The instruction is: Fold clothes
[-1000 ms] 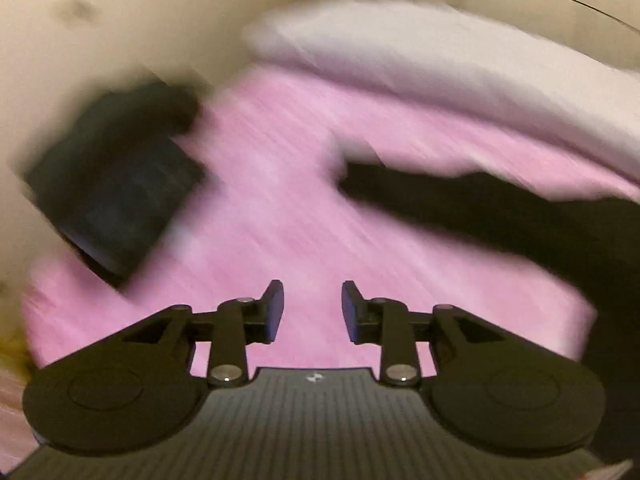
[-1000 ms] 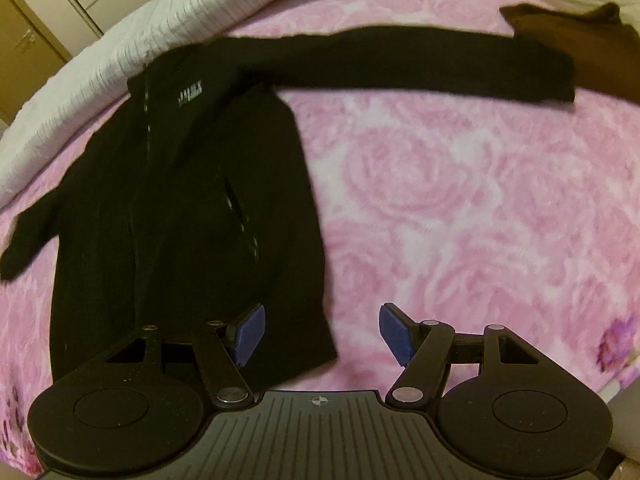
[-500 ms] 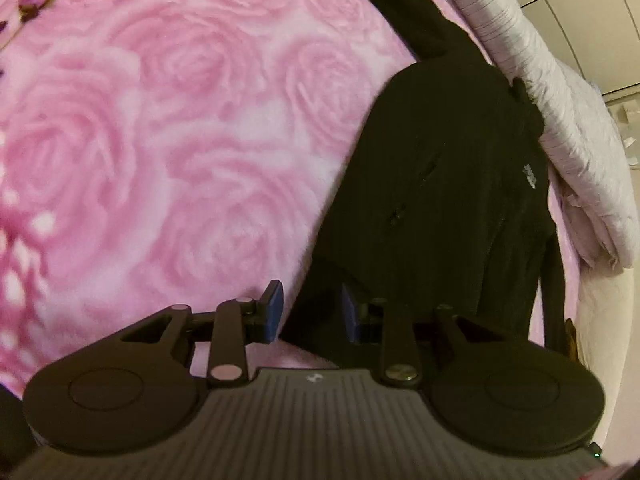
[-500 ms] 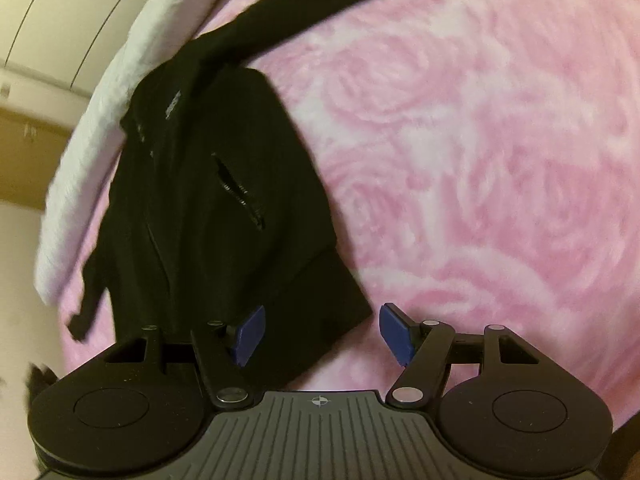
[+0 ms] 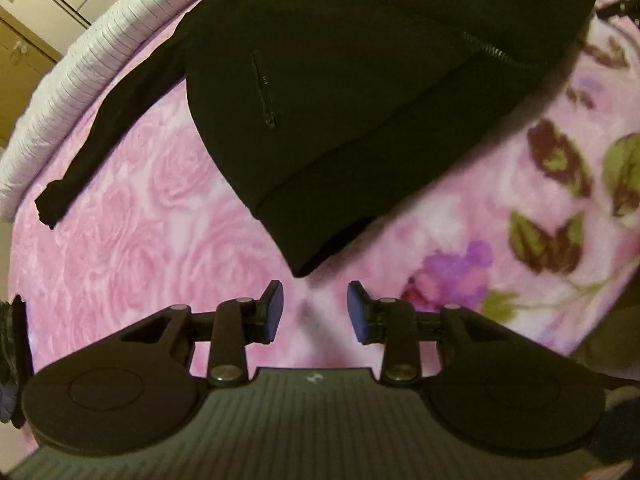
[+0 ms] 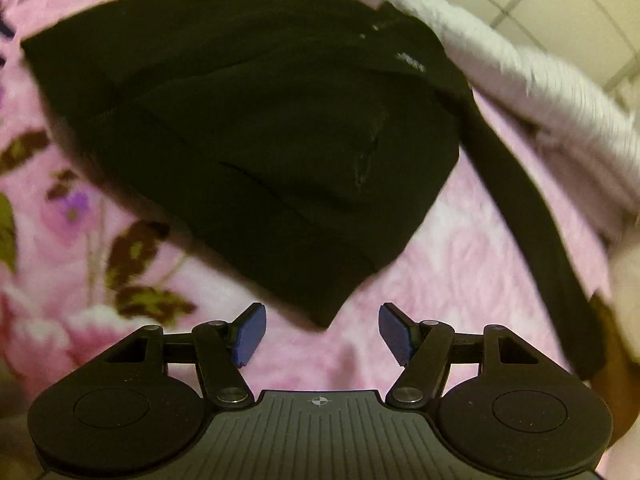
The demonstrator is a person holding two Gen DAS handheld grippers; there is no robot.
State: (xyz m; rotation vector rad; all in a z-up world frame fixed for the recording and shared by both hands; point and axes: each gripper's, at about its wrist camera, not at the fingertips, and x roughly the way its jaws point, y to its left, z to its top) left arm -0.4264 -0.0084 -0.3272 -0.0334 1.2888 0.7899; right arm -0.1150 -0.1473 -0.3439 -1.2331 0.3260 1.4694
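A black zip jacket (image 5: pixel 360 80) lies spread flat on the pink rose-patterned blanket (image 5: pixel 140 240). One sleeve (image 5: pixel 116 120) stretches out to the left in the left wrist view. My left gripper (image 5: pixel 315 306) is open, just short of the jacket's lower hem corner (image 5: pixel 308 264), with nothing between its blue pads. In the right wrist view the same jacket (image 6: pixel 260 120) fills the middle, its other sleeve (image 6: pixel 532 232) running down the right side. My right gripper (image 6: pixel 320 330) stands open, just below the opposite hem corner (image 6: pixel 324 316), and holds nothing.
A white ribbed quilt (image 5: pixel 72 72) lies rolled along the far side of the bed, also seen as the quilt (image 6: pixel 540 80) in the right wrist view. Cupboard doors (image 5: pixel 24 20) stand behind it. The blanket shows leaf and flower prints (image 5: pixel 560 200) near the bed's edge.
Both grippers have swung down toward the jacket's hem, one at each bottom corner. Both stayed open throughout. The jacket has not moved.
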